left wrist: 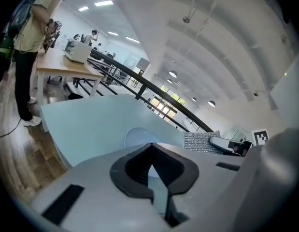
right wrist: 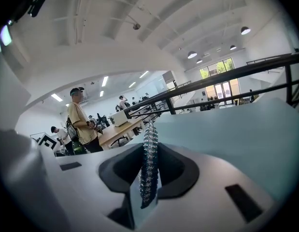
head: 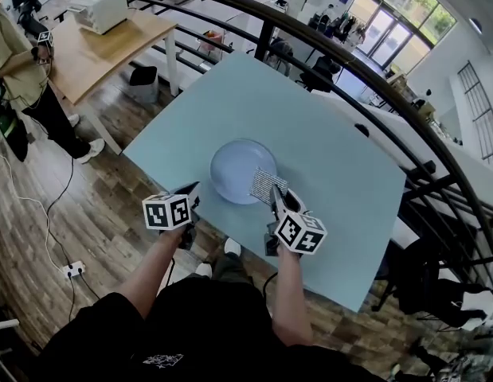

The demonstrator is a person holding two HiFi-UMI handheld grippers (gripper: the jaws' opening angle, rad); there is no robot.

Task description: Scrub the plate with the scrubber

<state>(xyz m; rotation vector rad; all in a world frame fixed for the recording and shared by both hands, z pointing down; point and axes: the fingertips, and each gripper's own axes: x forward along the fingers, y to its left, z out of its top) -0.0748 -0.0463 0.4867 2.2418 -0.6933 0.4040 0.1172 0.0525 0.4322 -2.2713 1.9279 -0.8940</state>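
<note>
A pale blue plate sits in the middle of the light blue table. My right gripper is shut on a silver mesh scrubber, which hangs over the plate's front right rim; whether it touches the plate I cannot tell. In the right gripper view the scrubber stands edge-on, pinched between the jaws of the right gripper. My left gripper is shut and holds nothing, just left of the plate at the table's near edge. In the left gripper view the left gripper faces the plate, with the scrubber to the right.
A black railing curves behind the table. A wooden desk with a white machine stands at the far left, and a person stands beside it. A cable and power strip lie on the wooden floor.
</note>
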